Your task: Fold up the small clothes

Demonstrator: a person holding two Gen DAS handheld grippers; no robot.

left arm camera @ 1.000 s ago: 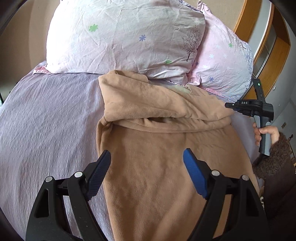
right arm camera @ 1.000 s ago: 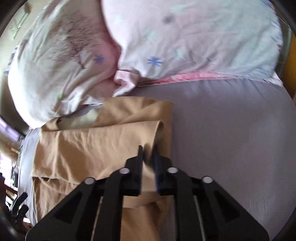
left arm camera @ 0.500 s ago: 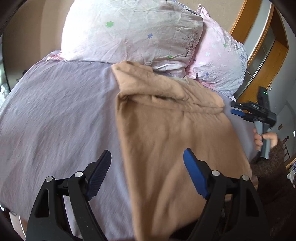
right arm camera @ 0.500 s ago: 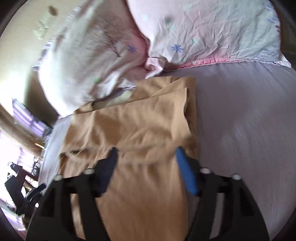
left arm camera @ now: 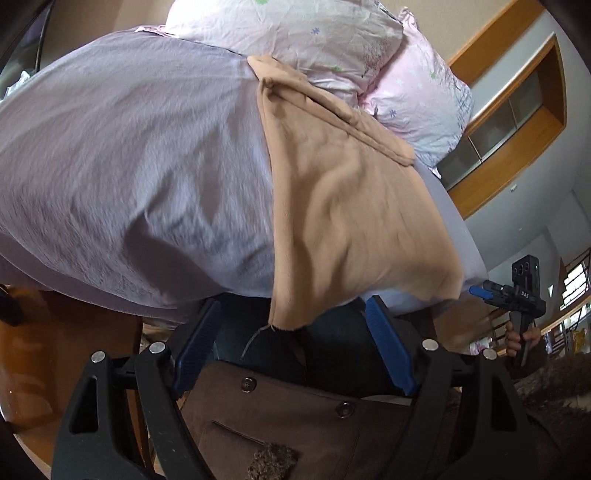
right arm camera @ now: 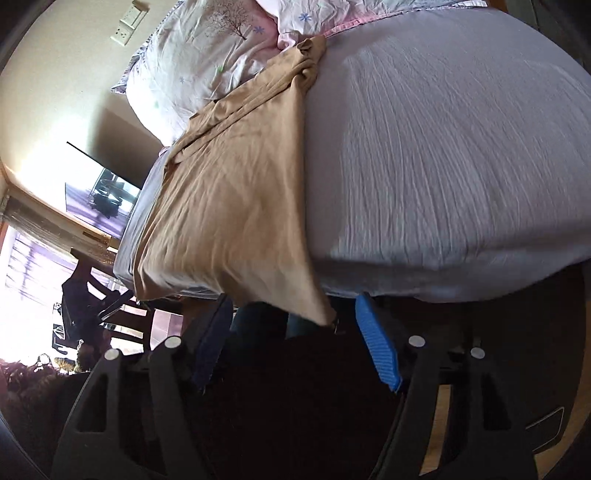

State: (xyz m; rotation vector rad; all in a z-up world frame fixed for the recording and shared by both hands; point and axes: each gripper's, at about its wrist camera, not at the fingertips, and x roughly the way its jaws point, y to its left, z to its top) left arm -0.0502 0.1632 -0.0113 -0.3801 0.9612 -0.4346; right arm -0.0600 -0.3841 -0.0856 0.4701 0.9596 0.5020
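- Left wrist view: lilac sheet (left arm camera: 129, 177) covers bed, two floral pillows (left arm camera: 295, 33) at far end. Both hands have pulled back toward the near edge since a second ago. Left gripper (left arm camera: 291, 347) jaws apart, empty. Tan garment (left arm camera: 354, 221), soft matte knit, lies flat; near hem overhangs the edge.
- Right wrist view: right gripper (right arm camera: 291, 339), which pinched the far fold a second ago, has let go; jaws closing slightly, nothing between. Garment's far end doubled over near the pillows; next fold likely from the hanging hem.

Cream wall (right arm camera: 55, 92), wooden cabinet (left arm camera: 517, 122), bright window (right arm camera: 26, 295)
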